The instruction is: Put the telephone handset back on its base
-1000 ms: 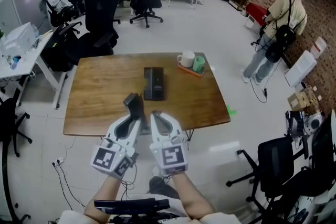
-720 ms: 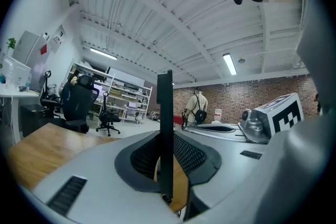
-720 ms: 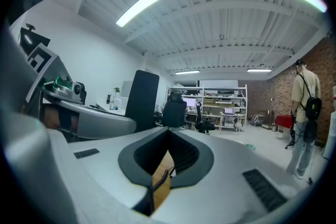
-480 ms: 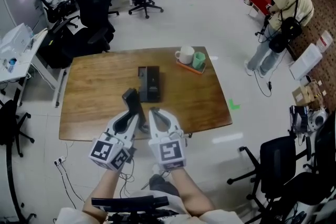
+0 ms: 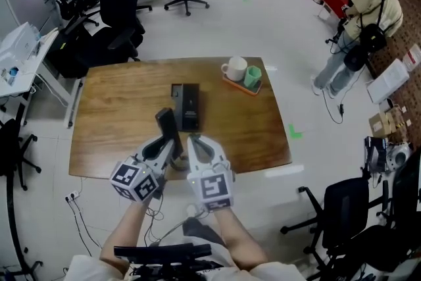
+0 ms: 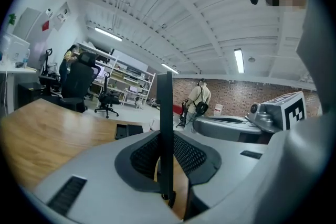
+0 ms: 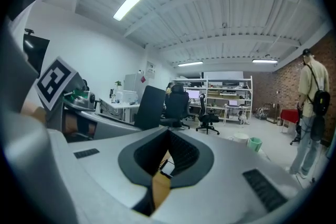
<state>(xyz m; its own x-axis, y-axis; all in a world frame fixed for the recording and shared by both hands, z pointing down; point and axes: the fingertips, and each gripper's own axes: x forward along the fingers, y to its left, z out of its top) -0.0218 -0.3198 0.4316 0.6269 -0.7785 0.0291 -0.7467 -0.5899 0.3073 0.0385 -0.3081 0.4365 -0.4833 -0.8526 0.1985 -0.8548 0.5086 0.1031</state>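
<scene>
Left tongs [image 5: 166,144] clenched on the handset [image 5: 167,124]. In the left gripper view it shows edge-on, a thin dark bar standing upright between the pads. It is held over the near part of the tabletop [image 5: 108,122], short of the base [image 5: 186,105], which lies flat further out and slightly to my right. Right tongs [image 5: 196,145] closed on nothing, just beside the left.

Risks as I judge them:
- The grip looks to sit low on the handset with most of its length above. It may pivot in the pads as I tip it flat.
- Handset stands on edge while the base lies flat. If I release before it lines up with the cradle, it will sit crooked or roll off.
- Base looks unsecured. A sideways push could slide it.
- The idle right tongs sit close enough to knock the handset.
</scene>
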